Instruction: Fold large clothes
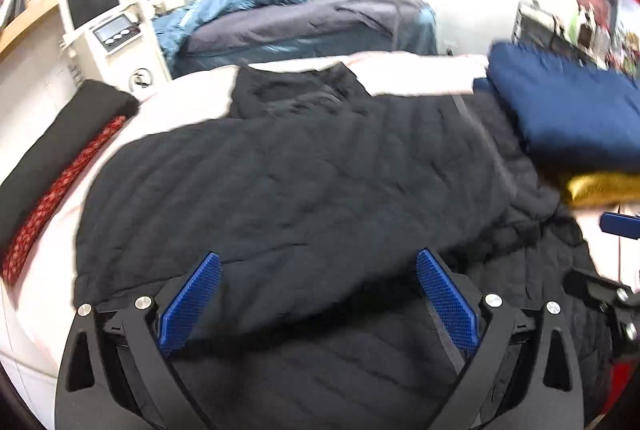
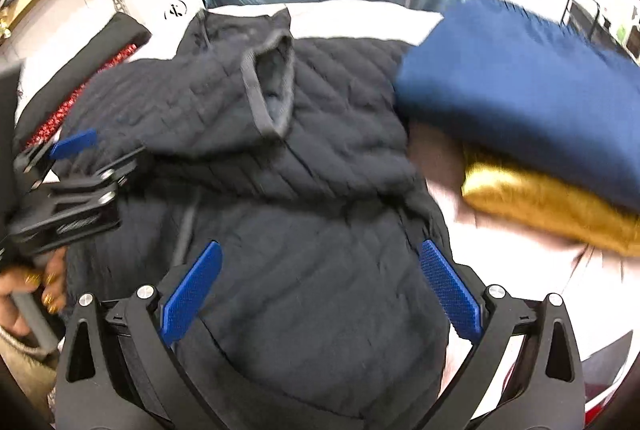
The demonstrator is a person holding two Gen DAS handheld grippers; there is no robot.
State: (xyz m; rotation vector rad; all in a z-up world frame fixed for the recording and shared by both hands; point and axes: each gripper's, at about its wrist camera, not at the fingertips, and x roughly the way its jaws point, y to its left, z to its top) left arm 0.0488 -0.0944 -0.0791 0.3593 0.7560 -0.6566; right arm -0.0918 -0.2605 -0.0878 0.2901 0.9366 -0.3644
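Note:
A black quilted jacket (image 1: 304, 182) lies spread on a pale bed sheet (image 1: 188, 102), collar towards the far side. In the right wrist view the jacket (image 2: 320, 230) has one side folded over its front, with the grey-lined collar (image 2: 268, 86) on top. My left gripper (image 1: 318, 258) hovers open over the near part of the jacket, nothing between its blue pads (image 1: 192, 306). My right gripper (image 2: 322, 246) is also open above the jacket's lower half. The left gripper (image 2: 72, 150) shows at the jacket's left edge, held by a hand (image 2: 24, 290).
A folded navy garment (image 2: 520, 98) sits on a gold one (image 2: 552, 206) at the right, partly overlapping the jacket. A black and red folded item (image 1: 60, 166) lies at the left. Blue-grey bedding (image 1: 304, 22) and a white machine with a screen (image 1: 108, 26) stand behind.

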